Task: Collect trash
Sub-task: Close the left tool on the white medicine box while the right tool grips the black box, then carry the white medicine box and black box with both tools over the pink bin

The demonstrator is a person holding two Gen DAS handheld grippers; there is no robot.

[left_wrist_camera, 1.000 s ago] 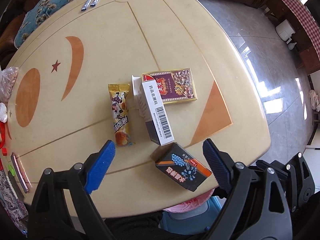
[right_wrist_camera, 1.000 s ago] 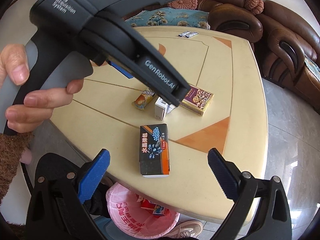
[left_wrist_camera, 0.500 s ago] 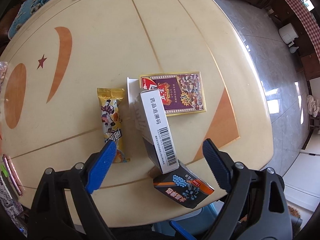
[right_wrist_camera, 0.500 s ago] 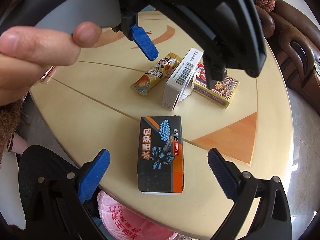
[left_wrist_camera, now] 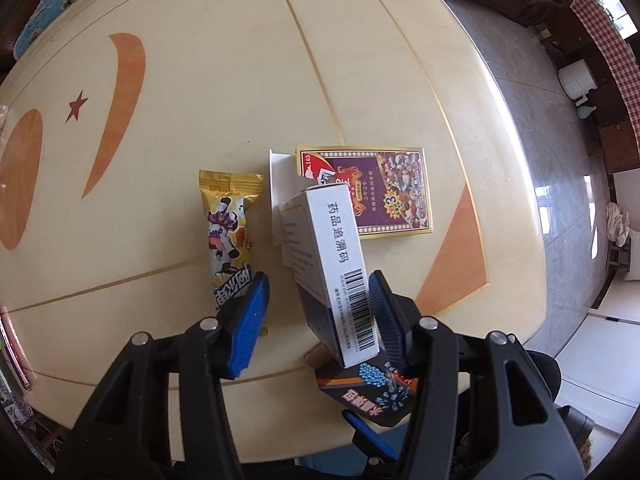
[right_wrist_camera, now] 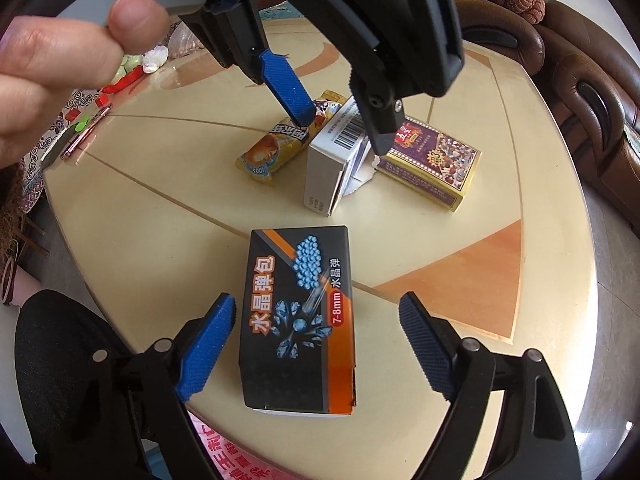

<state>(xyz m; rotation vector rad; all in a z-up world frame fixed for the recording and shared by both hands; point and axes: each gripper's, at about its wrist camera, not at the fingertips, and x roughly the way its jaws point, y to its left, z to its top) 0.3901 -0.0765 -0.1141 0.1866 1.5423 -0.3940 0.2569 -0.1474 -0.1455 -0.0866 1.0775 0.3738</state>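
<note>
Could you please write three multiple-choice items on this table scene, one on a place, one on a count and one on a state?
1. What lies between the right gripper's fingers?
A. the black box
B. the snack wrapper
C. the purple box

2. How many boxes are on the table?
A. one
B. three
C. five

3. How does the white box stand?
A. flat on its widest face
B. on edge, end flap open
C. crushed flat

Answers:
1 A: it sits between the closing jaws, untouched by the pads.
2 B: black, white and purple.
3 B: its barcoded narrow side faces up between the left gripper's closing jaws, and the flap hangs open at the far end.
</note>
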